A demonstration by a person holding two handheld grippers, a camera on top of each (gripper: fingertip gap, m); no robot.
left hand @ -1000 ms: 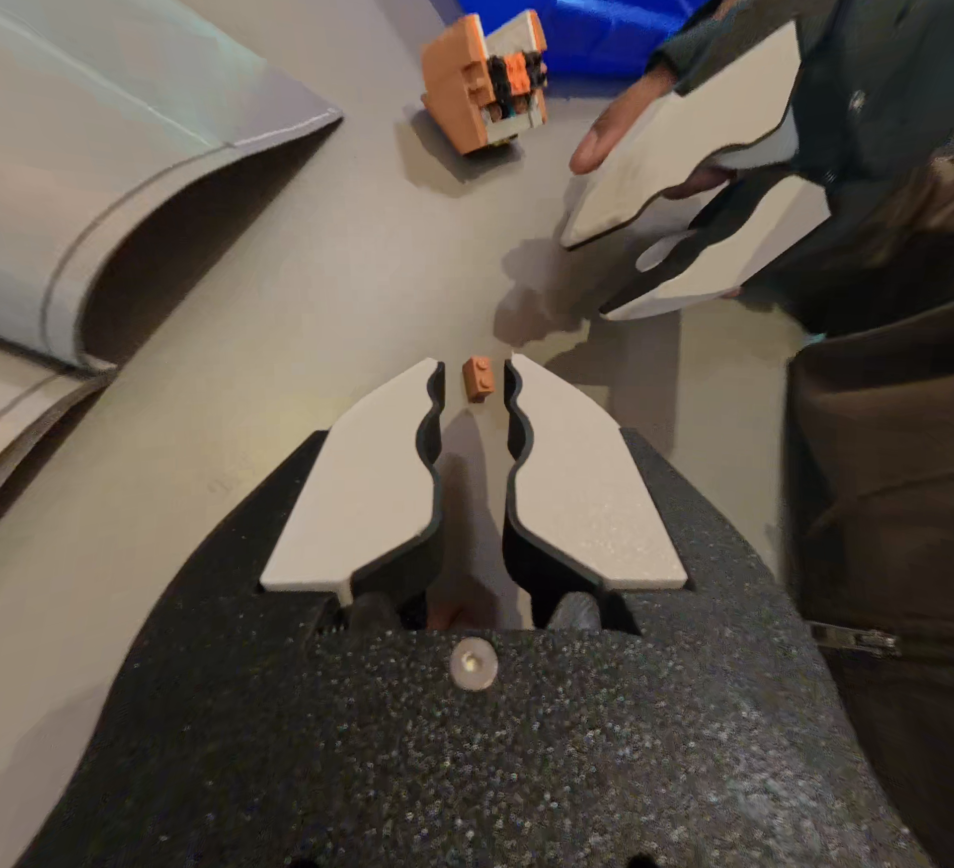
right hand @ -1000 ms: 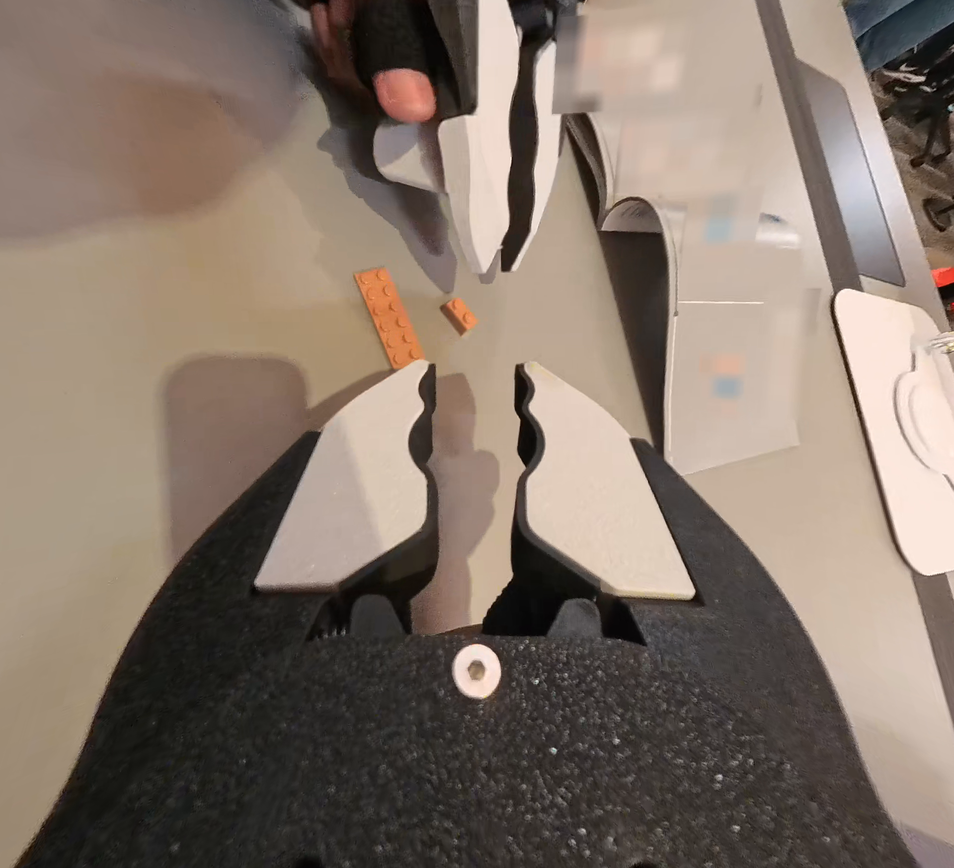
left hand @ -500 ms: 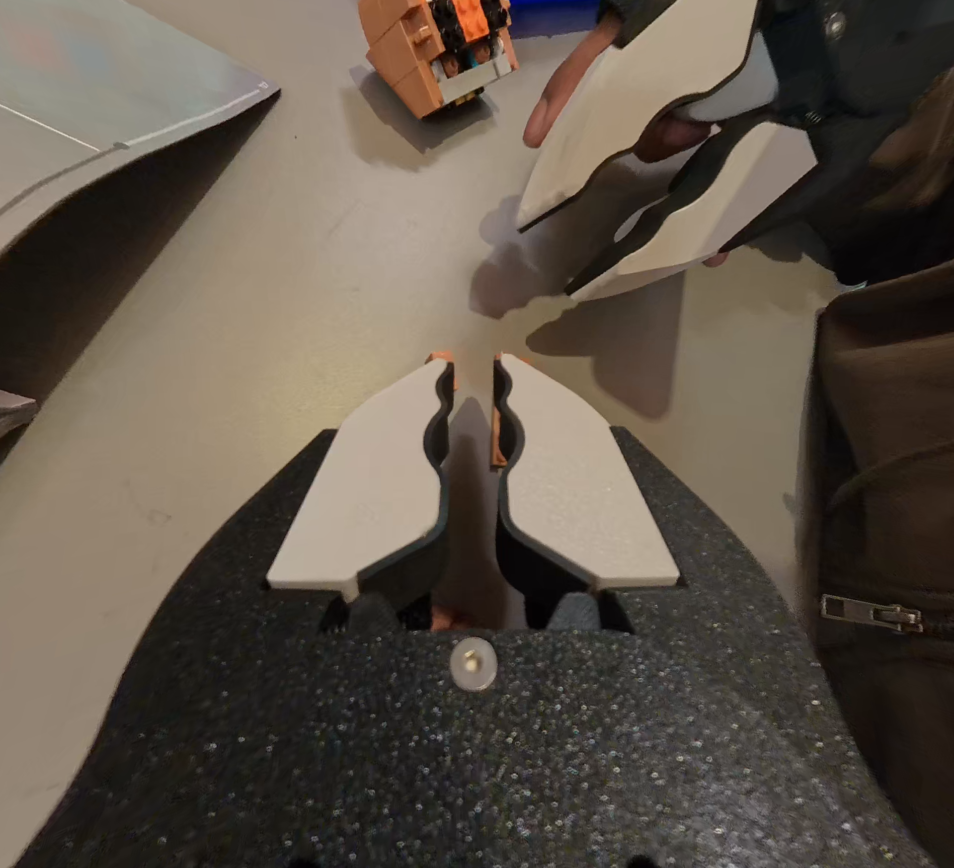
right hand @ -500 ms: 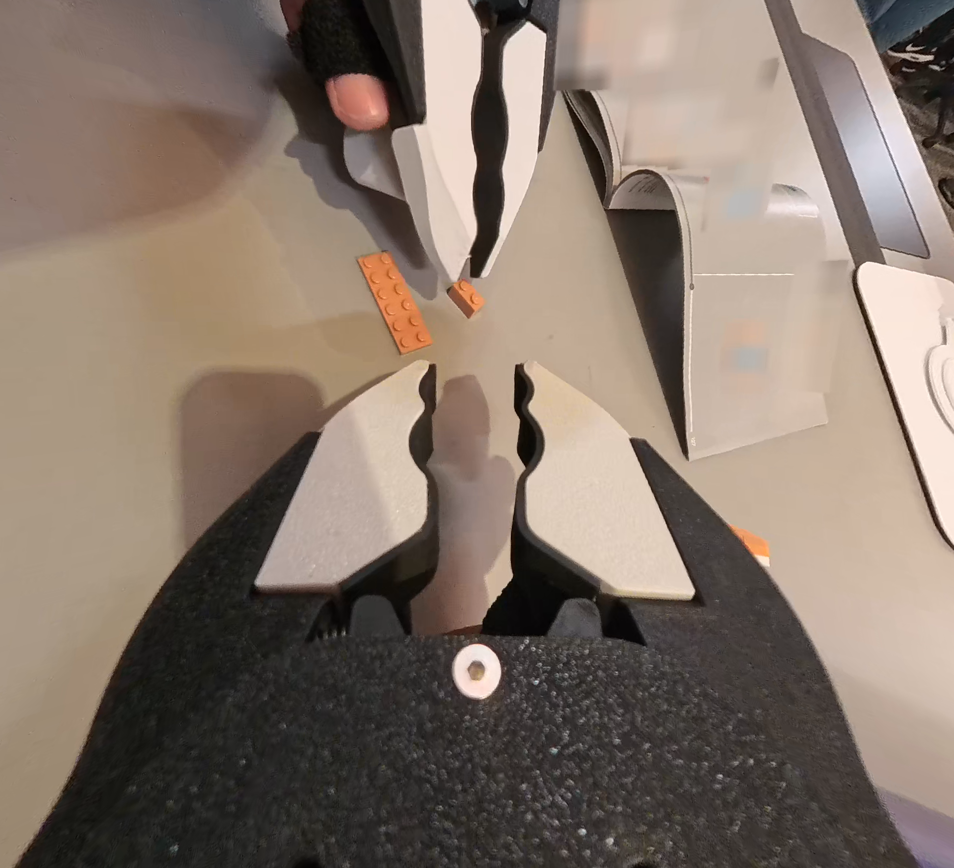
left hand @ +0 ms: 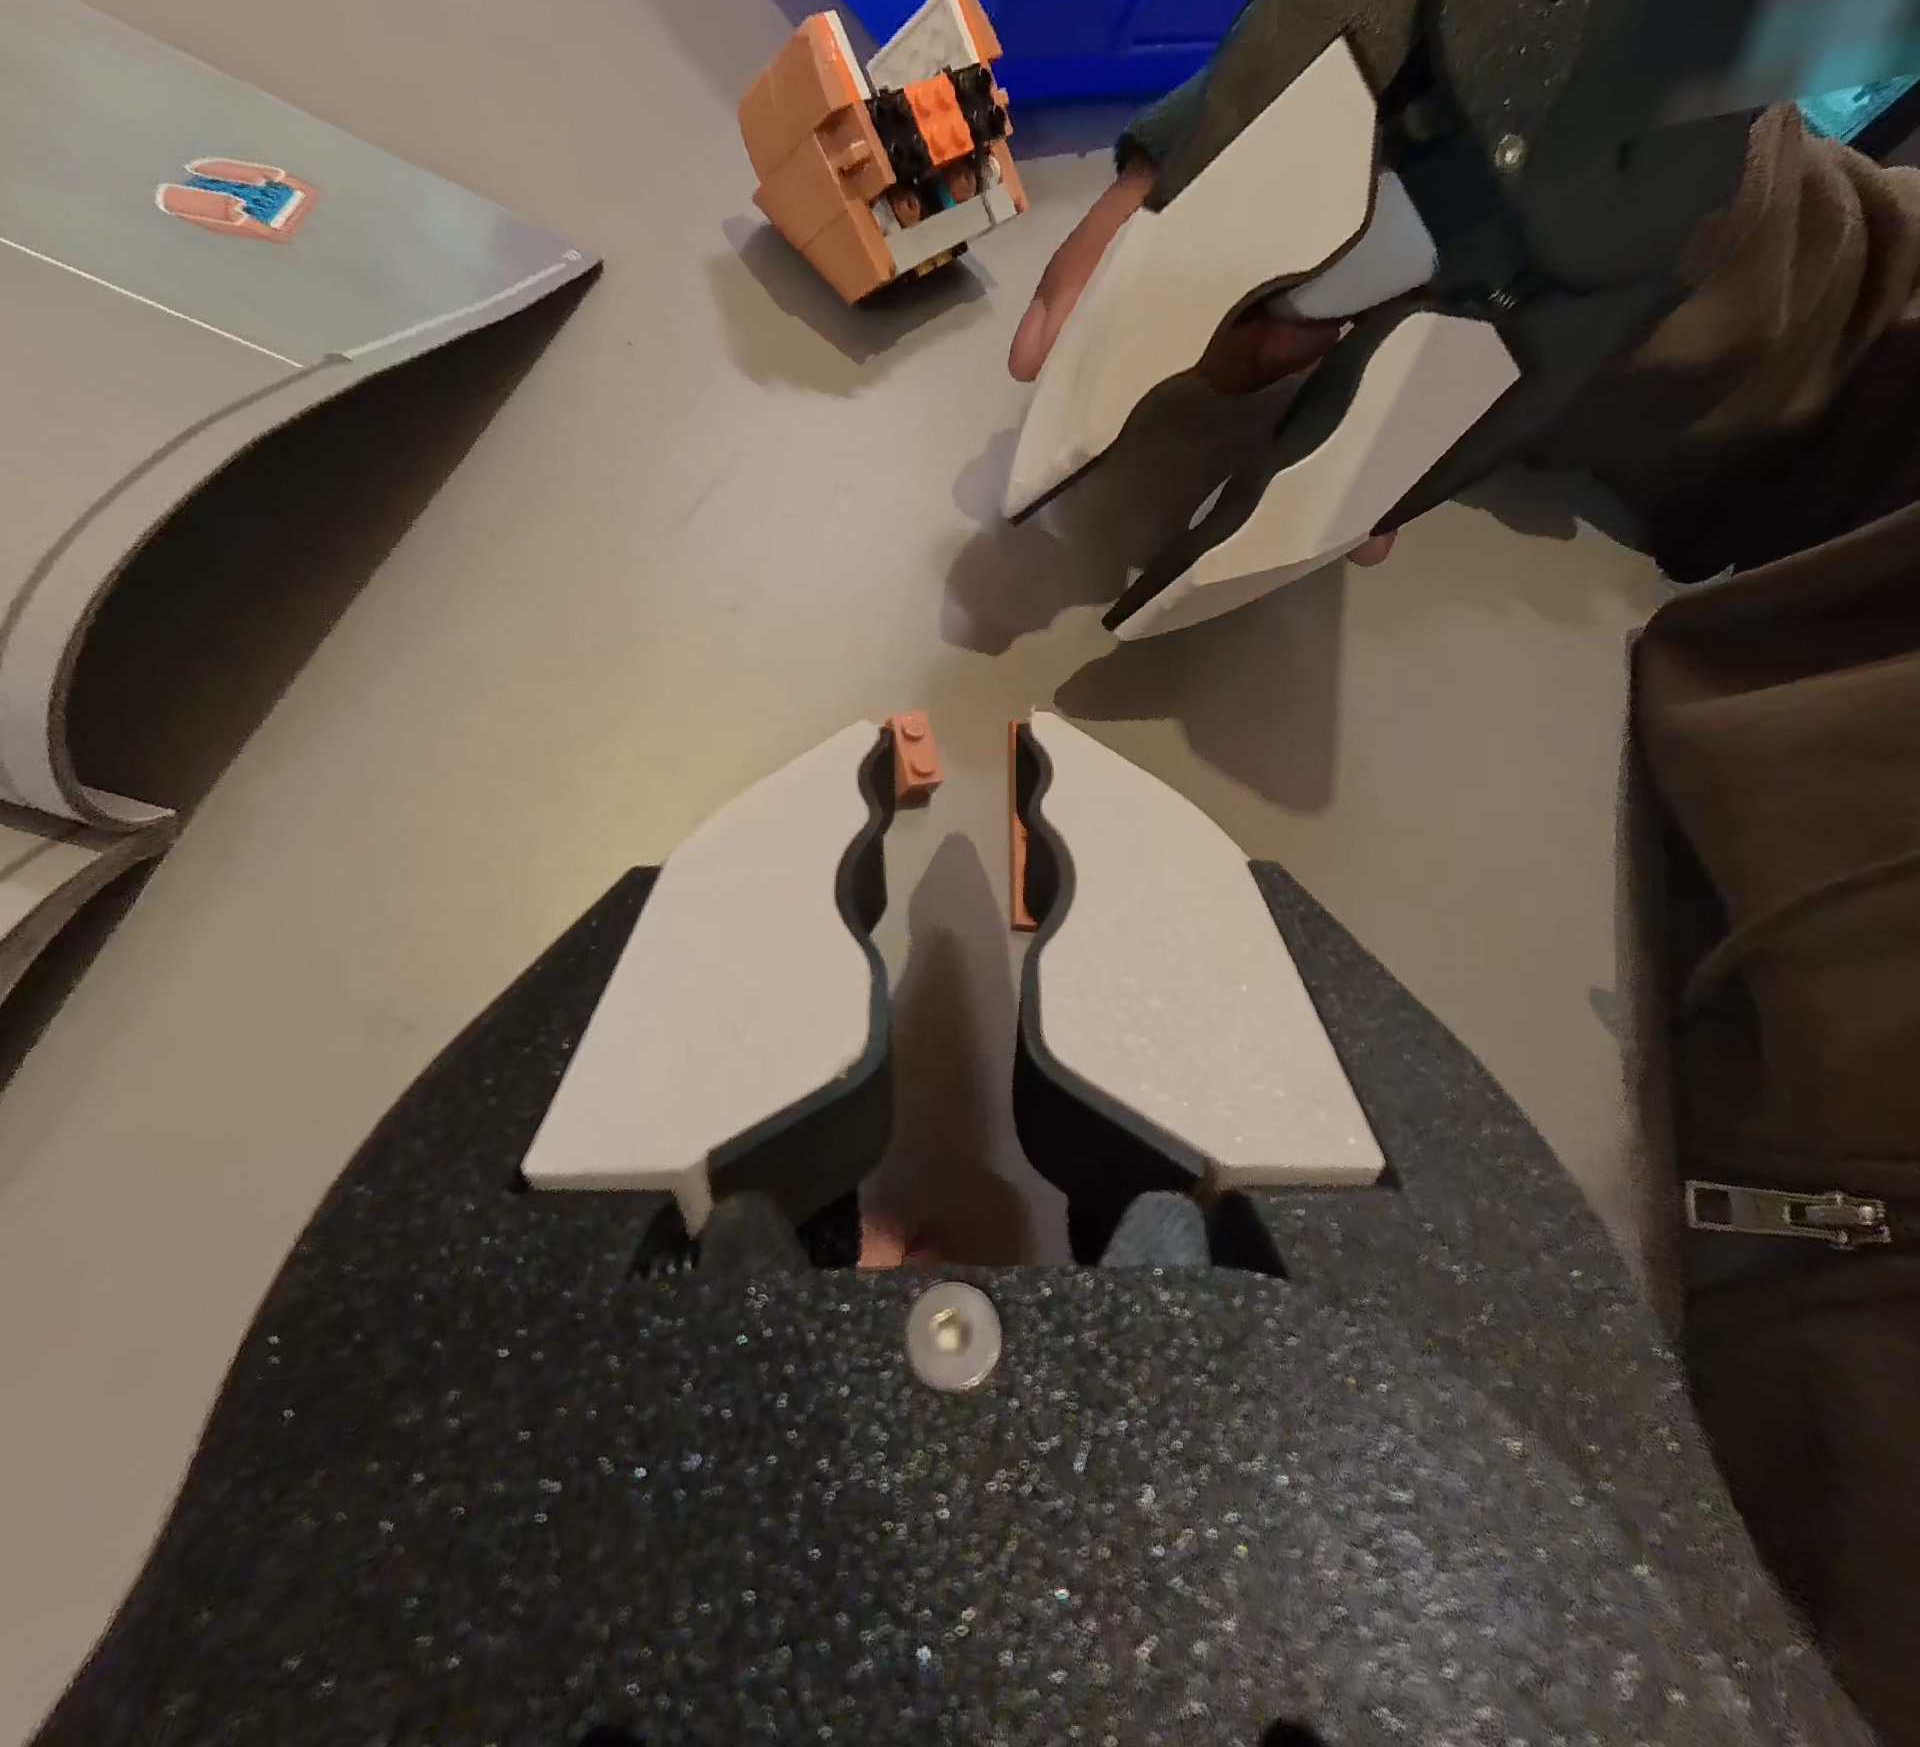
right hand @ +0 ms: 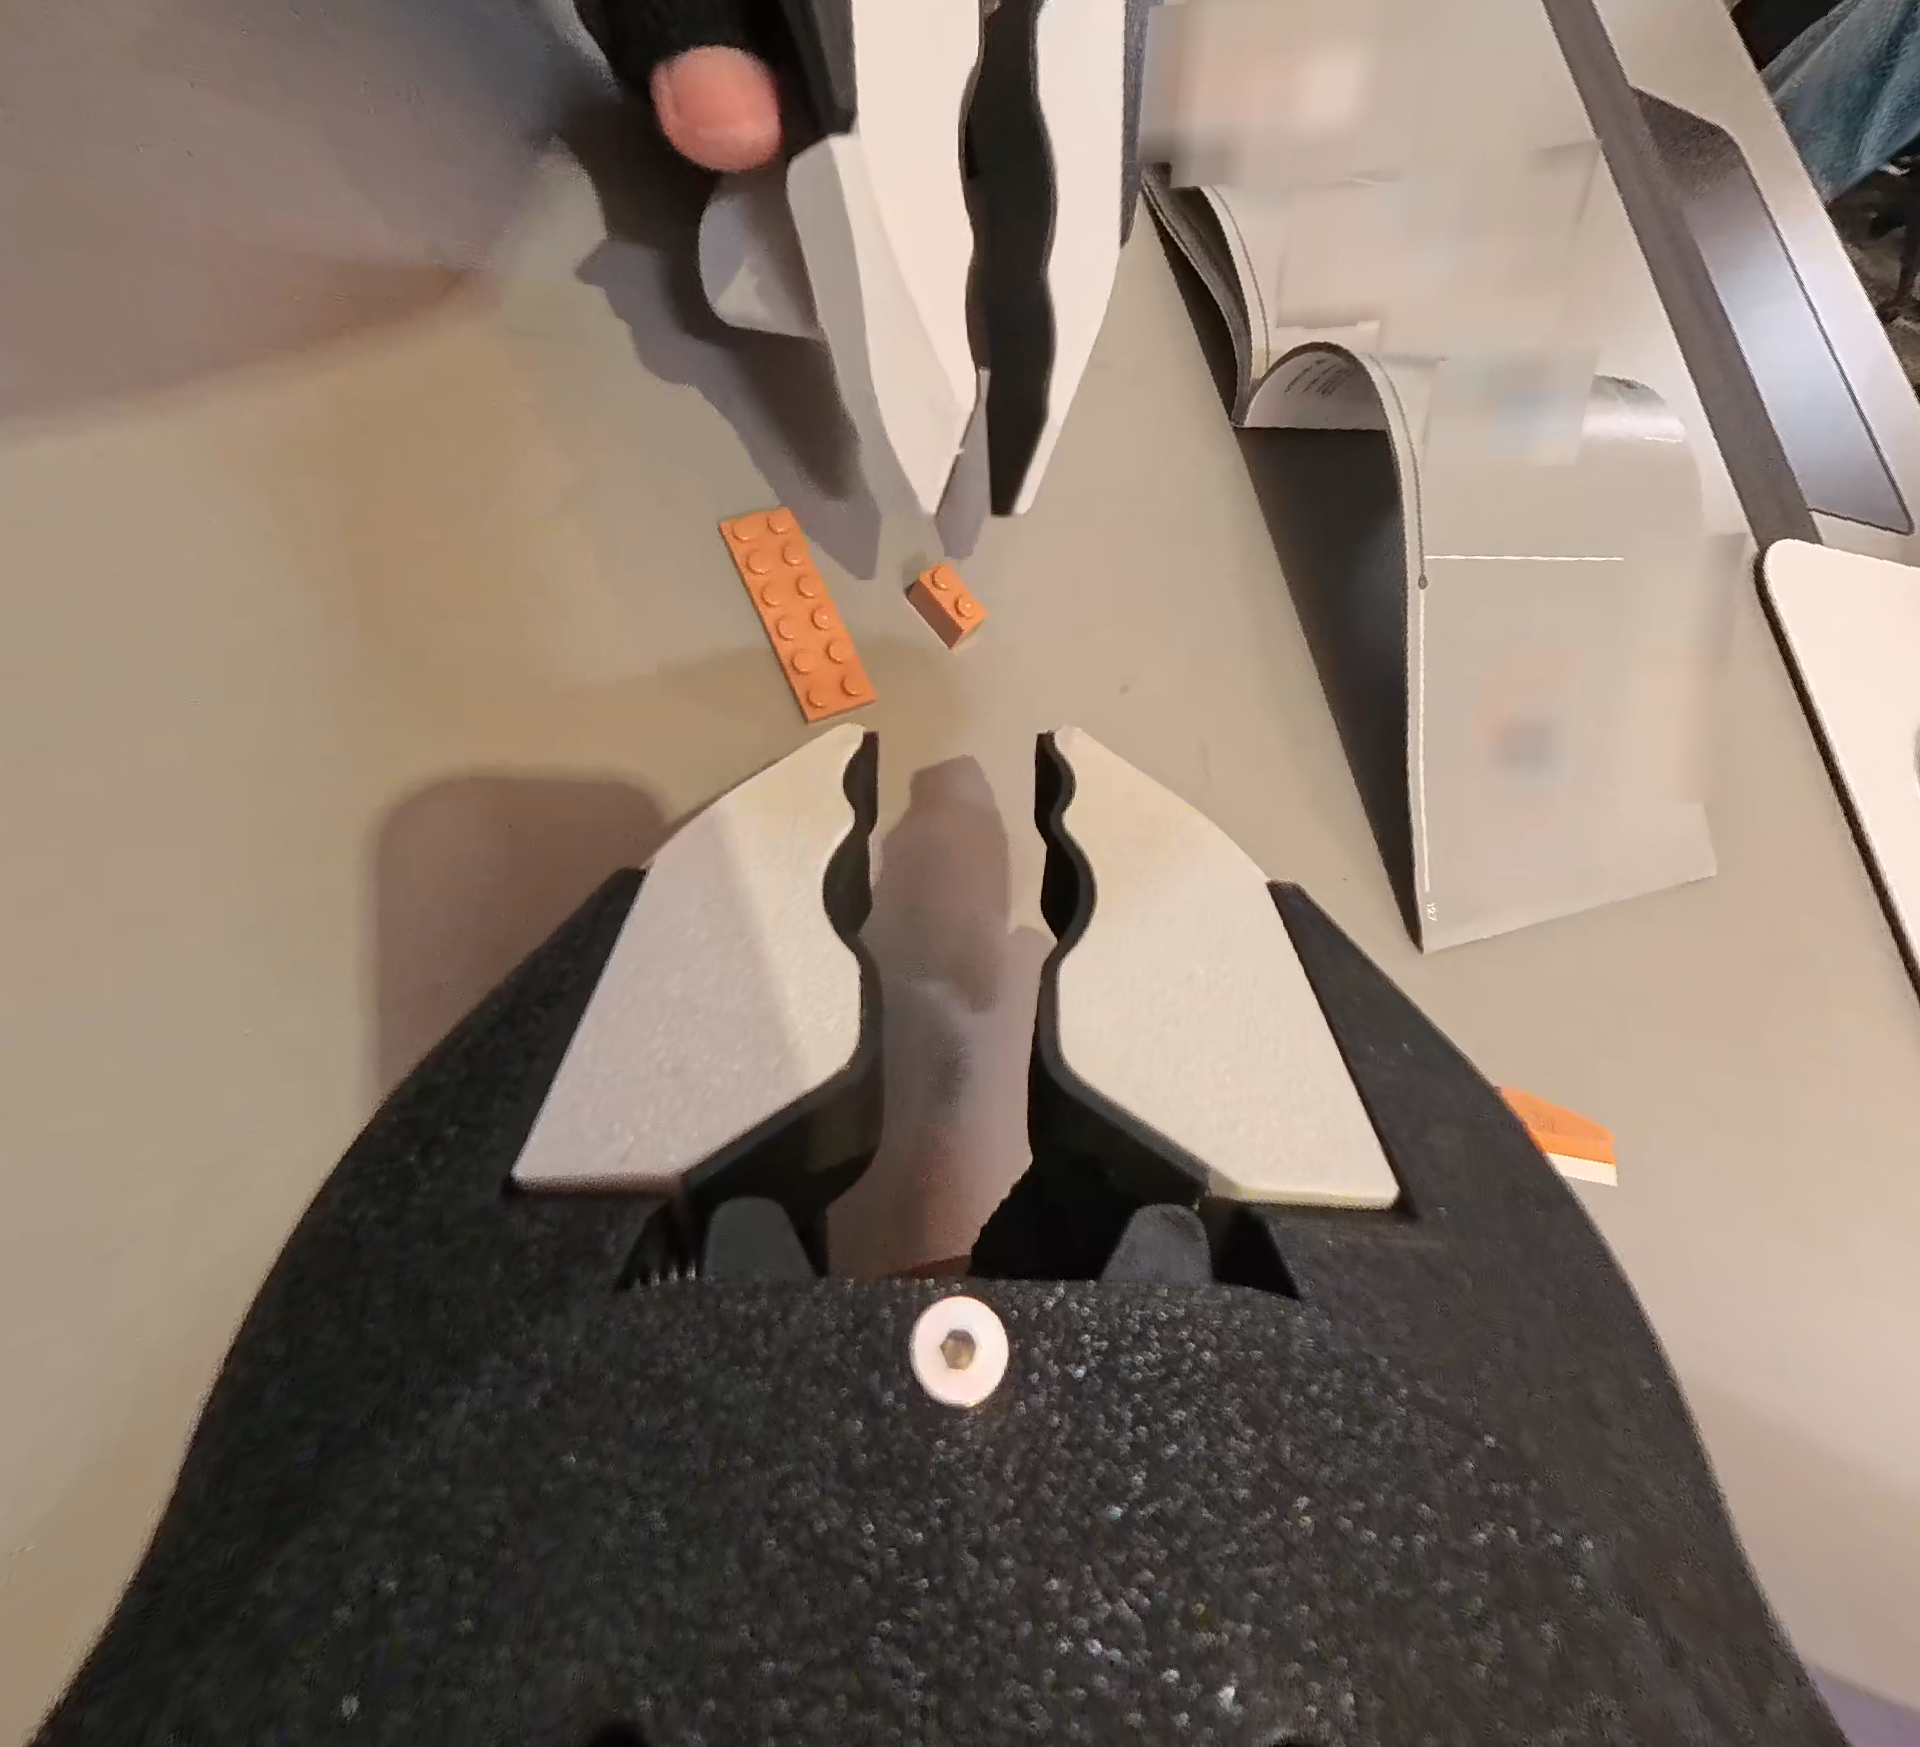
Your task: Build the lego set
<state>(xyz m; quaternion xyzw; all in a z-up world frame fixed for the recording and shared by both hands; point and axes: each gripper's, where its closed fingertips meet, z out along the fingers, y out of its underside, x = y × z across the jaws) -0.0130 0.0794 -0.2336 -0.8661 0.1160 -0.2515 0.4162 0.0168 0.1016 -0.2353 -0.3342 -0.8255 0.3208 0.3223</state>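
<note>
Small orange brick (right hand: pixel 945 608) beside long plate (right hand: pixel 798 611): light, rigid; pinch side walls. Left gripper (left hand: pixel 951 726) narrowly parted, empty; right gripper (right hand: pixel 956 733) likewise.

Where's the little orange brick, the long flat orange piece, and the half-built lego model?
little orange brick (right hand: pixel 945 607), right wrist view, studded top.
long flat orange piece (right hand: pixel 797 611), right wrist view, middle studs.
half-built lego model (left hand: pixel 883 154), left wrist view, its middle.

bare table (right hand: pixel 312 658) left | booklet (right hand: pixel 1455 658) blocks right | plate (right hand: pixel 795 611) beside brick (right hand: pixel 945 606)
</note>
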